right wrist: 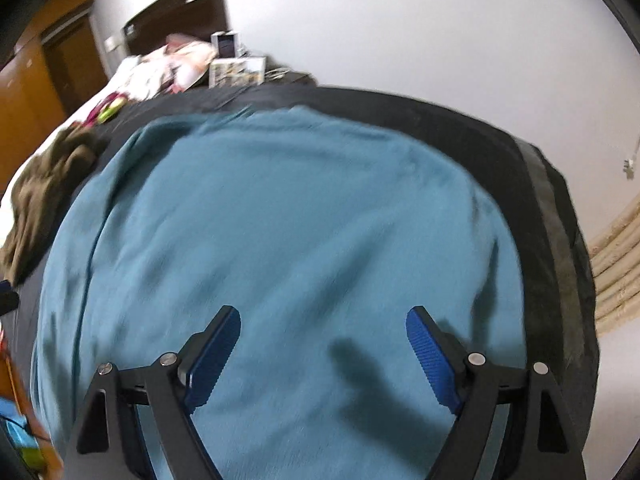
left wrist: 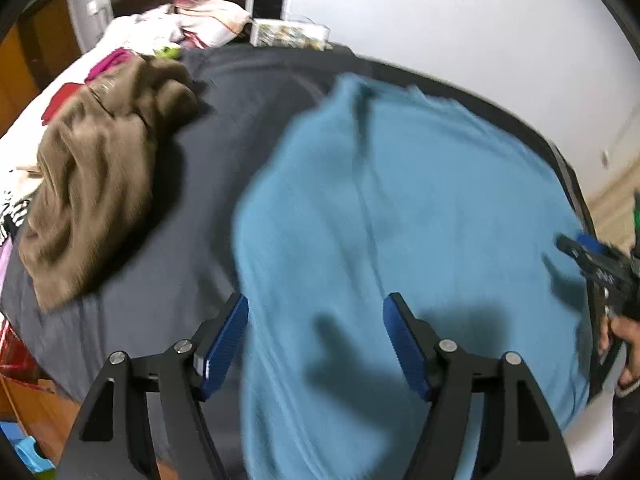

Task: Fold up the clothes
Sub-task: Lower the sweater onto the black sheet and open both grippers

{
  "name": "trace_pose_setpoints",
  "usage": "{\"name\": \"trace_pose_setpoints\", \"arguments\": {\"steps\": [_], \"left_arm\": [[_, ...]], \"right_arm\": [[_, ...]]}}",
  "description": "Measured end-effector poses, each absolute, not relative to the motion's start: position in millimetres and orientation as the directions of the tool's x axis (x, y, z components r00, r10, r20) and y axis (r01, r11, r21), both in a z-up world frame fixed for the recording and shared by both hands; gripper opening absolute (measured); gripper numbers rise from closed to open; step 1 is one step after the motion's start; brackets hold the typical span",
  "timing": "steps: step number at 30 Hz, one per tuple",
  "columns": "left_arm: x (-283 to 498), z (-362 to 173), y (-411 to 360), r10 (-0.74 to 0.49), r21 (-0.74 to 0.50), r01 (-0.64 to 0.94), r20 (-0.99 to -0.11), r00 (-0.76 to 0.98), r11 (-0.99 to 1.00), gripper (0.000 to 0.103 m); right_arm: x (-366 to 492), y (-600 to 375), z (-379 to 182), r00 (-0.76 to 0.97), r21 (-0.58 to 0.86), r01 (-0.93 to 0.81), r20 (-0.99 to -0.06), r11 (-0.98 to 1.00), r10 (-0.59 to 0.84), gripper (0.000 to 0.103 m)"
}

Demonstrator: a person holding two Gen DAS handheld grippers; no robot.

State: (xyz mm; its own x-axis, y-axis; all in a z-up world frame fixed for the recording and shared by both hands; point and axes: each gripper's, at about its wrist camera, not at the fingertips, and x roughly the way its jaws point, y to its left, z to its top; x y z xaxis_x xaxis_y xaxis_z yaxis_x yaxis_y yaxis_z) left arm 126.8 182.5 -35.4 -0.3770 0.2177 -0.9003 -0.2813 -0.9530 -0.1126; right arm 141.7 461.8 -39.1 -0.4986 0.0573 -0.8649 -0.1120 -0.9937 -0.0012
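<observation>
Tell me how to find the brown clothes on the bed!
Look at the dark grey bed cover. The big blue garment lies flat across it; the crumpled brown fleece garment sits apart, to its left in the left wrist view. It is the only brown, bunched-up heap there.

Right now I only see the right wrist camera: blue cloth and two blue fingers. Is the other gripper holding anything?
Observer: No. The left gripper is open, above the left edge of the blue garment, with nothing pinched between its pads.
Operator: Can you see my gripper from over there?
Observer: Yes. The right gripper pokes in over the garment's right edge, and a hand is wrapped round its handle.
</observation>
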Motion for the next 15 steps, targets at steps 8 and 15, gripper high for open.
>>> {"name": "trace_pose_setpoints", "arguments": {"steps": [8, 15], "left_arm": [[175, -66, 242, 0.126, 0.019, -0.359, -0.918, -0.376, -0.933, 0.078], [159, -96, 231, 0.04, 0.069, -0.309, -0.942, -0.332, -0.948, 0.078]], "right_arm": [[187, 441, -79, -0.414, 0.038, -0.065, -0.91, -0.997, -0.007, 0.086], [204, 439, -89, -0.398, 0.0, -0.052, -0.917, -0.999, 0.02, 0.086]]}}
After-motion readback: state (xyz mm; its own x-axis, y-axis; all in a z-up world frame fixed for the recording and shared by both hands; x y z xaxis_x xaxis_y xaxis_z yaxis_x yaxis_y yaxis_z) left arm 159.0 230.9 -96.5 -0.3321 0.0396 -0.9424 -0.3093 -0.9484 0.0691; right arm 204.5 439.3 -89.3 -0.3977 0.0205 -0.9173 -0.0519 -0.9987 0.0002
